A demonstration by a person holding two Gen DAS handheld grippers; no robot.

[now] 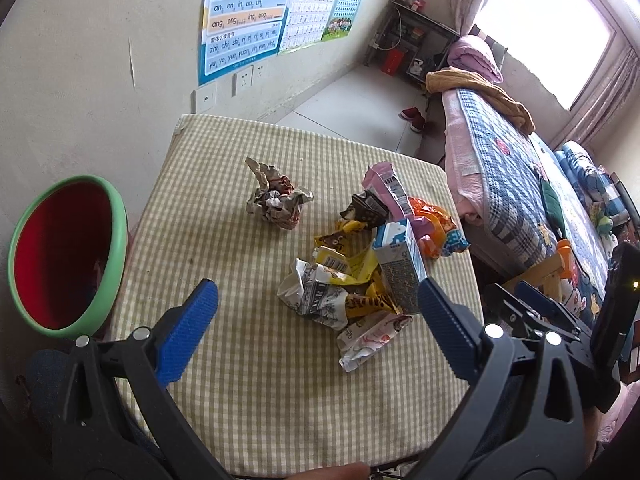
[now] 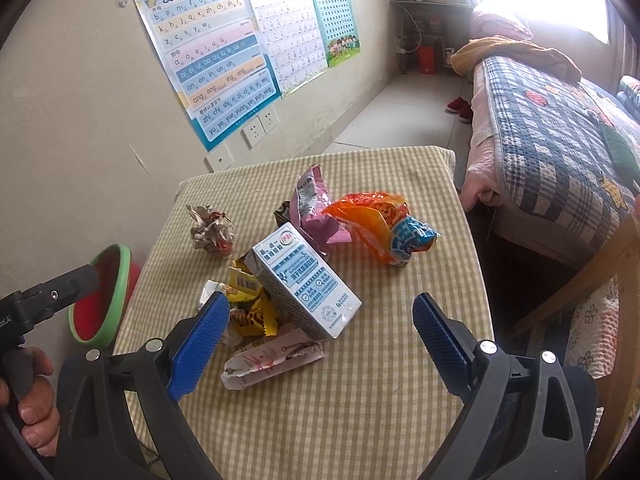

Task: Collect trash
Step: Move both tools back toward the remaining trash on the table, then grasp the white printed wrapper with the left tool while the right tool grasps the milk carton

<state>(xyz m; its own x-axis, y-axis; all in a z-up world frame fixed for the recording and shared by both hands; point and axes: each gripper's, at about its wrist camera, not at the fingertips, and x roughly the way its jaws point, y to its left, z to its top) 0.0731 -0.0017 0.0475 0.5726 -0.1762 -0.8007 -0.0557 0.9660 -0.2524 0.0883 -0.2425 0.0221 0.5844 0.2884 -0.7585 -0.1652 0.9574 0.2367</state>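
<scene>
1. Trash lies in a loose heap on the checked table (image 1: 280, 400), ahead of both tools and closer to the right one.
2. At the heap's middle a blue and white milk carton (image 2: 304, 284) leans tilted across yellow wrappers (image 2: 252, 312), just ahead of the right tool (image 2: 320, 320) and between its two fingers.
3. A white and pink wrapper (image 2: 272, 360) lies flat under the carton's near end, nearest to the right tool.
4. Beyond the carton, a pink packet (image 2: 314, 208) stands partly upright, touching an orange and blue snack bag (image 2: 384, 228) that lies further ahead and to the right.
5. A crumpled ball of paper (image 1: 276, 200) sits apart from the heap, well ahead of the left tool (image 1: 320, 312) and slightly left of its centre line.
6. In the left wrist view a crumpled black and white printed paper (image 1: 316, 296) sits at the near edge of the heap, between the left tool's fingers.
7. A red bin with a green rim (image 1: 68, 256) stands off the table's edge, to the left of the left tool.
8. Both tools are spread wide, their blue pads (image 1: 188, 332) apart and holding nothing.
9. A person's hand (image 2: 32, 412) grips the left tool's handle, seen at the left edge of the right wrist view.
</scene>
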